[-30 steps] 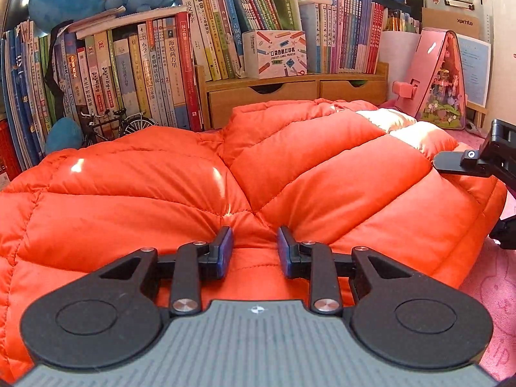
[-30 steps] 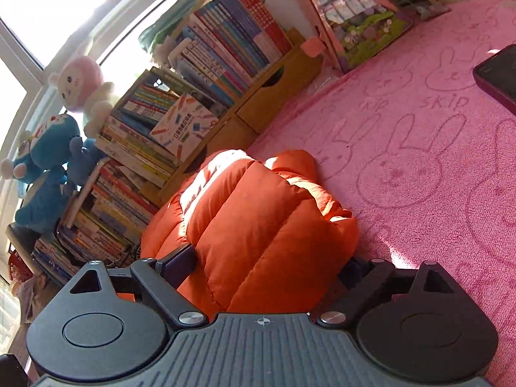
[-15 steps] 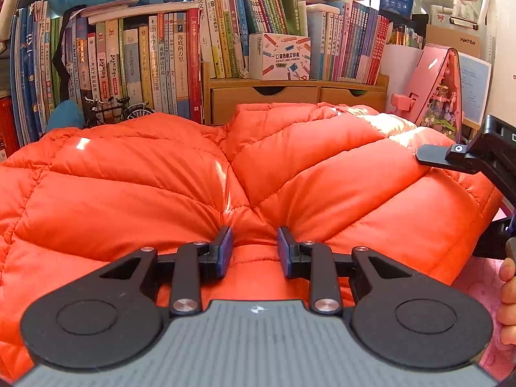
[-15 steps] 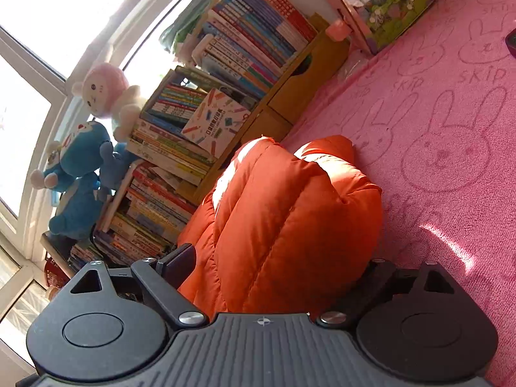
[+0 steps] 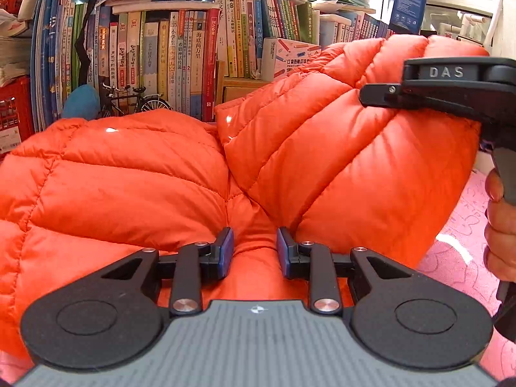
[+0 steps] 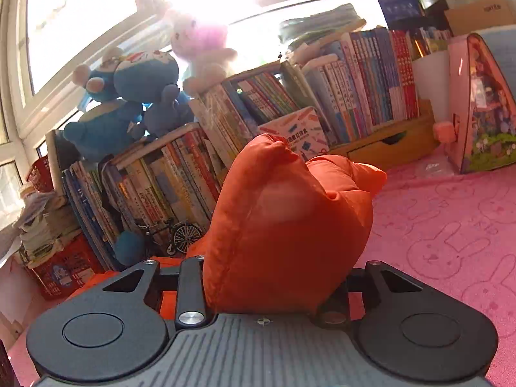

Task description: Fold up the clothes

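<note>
Orange quilted jacket (image 5: 135, 174) lying on pink table (image 5: 458, 258), filling left wrist view; my left gripper (image 5: 254, 248) pinching its near hem fold, jaws narrow. My right gripper (image 5: 451, 93) lifting far side. Right wrist view: my jaws clamping bunched jacket edge (image 6: 283, 225), raised before bookshelf (image 6: 371, 96).

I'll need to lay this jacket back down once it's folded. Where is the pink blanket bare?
Bare pink bunny blanket spreads right of the lifted orange puffer jacket, bordered behind by the wooden drawer unit and pink toy house. The back left is crowded: bookshelf, miniature bicycle.
</note>
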A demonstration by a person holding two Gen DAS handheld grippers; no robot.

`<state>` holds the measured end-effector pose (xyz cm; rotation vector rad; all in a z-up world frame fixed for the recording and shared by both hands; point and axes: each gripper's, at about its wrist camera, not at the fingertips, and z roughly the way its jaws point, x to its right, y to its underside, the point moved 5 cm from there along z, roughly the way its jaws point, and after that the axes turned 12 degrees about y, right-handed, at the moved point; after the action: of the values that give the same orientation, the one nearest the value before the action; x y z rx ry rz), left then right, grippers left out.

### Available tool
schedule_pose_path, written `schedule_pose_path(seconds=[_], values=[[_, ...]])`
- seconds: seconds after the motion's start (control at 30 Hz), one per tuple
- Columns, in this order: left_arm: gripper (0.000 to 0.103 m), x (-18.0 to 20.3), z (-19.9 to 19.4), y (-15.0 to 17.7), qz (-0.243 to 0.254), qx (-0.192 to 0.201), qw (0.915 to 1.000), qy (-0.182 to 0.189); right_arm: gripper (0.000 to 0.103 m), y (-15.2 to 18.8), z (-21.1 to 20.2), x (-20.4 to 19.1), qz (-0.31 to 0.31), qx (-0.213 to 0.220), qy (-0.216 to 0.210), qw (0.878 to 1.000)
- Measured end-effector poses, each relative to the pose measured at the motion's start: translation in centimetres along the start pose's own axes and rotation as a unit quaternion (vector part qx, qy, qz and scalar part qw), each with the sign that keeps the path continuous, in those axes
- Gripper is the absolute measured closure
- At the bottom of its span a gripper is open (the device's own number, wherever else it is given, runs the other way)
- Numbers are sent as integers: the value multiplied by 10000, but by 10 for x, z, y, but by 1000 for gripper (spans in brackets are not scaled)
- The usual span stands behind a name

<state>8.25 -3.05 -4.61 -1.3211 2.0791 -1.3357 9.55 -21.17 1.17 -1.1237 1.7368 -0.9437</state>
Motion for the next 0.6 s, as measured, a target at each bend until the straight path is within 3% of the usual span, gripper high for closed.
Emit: schedule_pose_path(seconds=[0.1,0.13,0.2,0.27,0.37,0.47,0.53,0.6], values=[[75,4,-12,13,399,-56,9992,-11,67,-9,-16,-36,-696,329,-171,9969],[75,2,-11,16,317,-96,9994,15,67,-11,-20,-50,-873,386,-274,9951],[75,-9,-11,14,-127,-50,9996,236,68,-11,-30,-81,-1329,534,-508,9884],[76,-24,-18,15,-651,3,9961,594,68,-5,-35,-118,-2018,794,-657,9740],[76,-59,-54,27,-1880,227,9708,1472,69,13,-41,-169,-3077,1153,-914,9400],[75,-100,-108,51,-2647,816,9464,1664,69,34,-40,-204,-3759,1257,-1158,9108],[75,-123,-147,63,-2581,1201,9524,1087,69,50,-41,-222,-4106,1349,-1209,8937],[68,-137,-178,69,-2416,1504,9569,580,69,66,-43,-237,-4451,1514,-1172,8748]])
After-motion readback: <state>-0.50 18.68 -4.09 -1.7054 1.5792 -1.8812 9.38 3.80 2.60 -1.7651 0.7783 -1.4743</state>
